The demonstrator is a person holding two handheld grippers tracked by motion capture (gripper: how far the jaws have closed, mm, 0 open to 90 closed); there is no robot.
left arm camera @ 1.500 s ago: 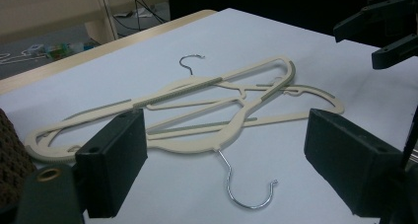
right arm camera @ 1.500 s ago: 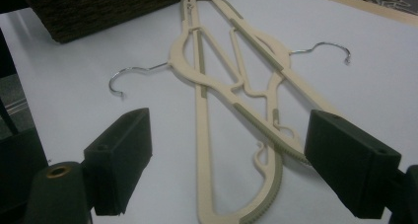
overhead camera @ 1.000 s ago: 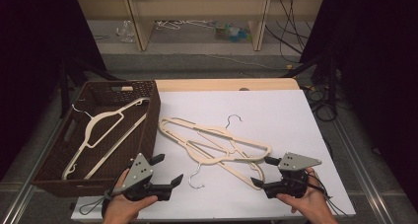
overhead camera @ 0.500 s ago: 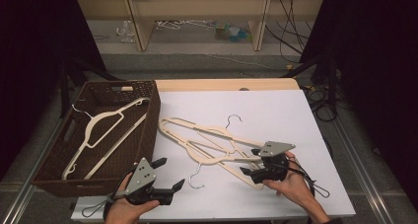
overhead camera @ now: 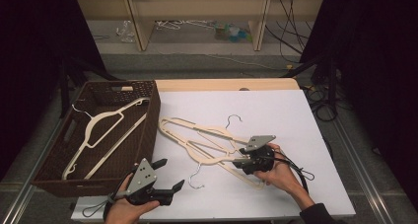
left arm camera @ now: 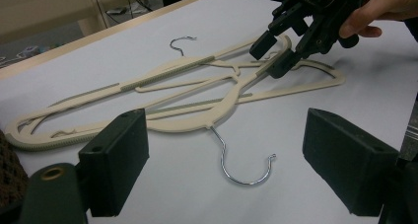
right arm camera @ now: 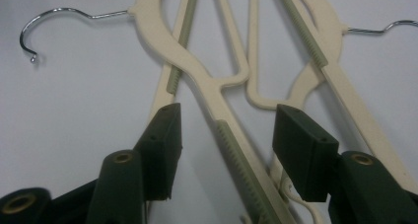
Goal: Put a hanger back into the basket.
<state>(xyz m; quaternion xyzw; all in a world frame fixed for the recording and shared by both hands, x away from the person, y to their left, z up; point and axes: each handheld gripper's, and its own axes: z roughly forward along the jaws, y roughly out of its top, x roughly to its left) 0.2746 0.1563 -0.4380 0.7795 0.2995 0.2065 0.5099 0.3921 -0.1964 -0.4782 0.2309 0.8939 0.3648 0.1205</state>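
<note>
1. Two cream plastic hangers lie crossed on the white table cover (overhead camera: 296, 115), right of the basket. The nearer hanger (overhead camera: 217, 161) is the one being worked on, its chrome hook (overhead camera: 195, 177) pointing toward the person.
2. The right gripper (overhead camera: 240, 161) sits low over that hanger's shoulder arm. Its jaws have just been closing and now stand half spread, with the arm running up between them; in the right gripper view neither pad touches the plastic yet.
3. I take this for the grasping step: the pinch is set up but not made.
4. Next, the jaws need to close squarely on the thin, flat arm without catching the far hanger (overhead camera: 197, 130) crossing beneath it, or both may lift together.
5. Each arm carries a ribbed, greenish-grey grip strip (right arm camera: 241, 157), which should help the pads bite; the rest looks smooth and slick.
6. The left gripper (overhead camera: 170, 177) waits near the table's front edge, jaws spread wide around nothing.
7. The dark woven basket (overhead camera: 148, 115) at the left already holds a third hanger (overhead camera: 101, 130) of the same make, probably where this one goes.
</note>
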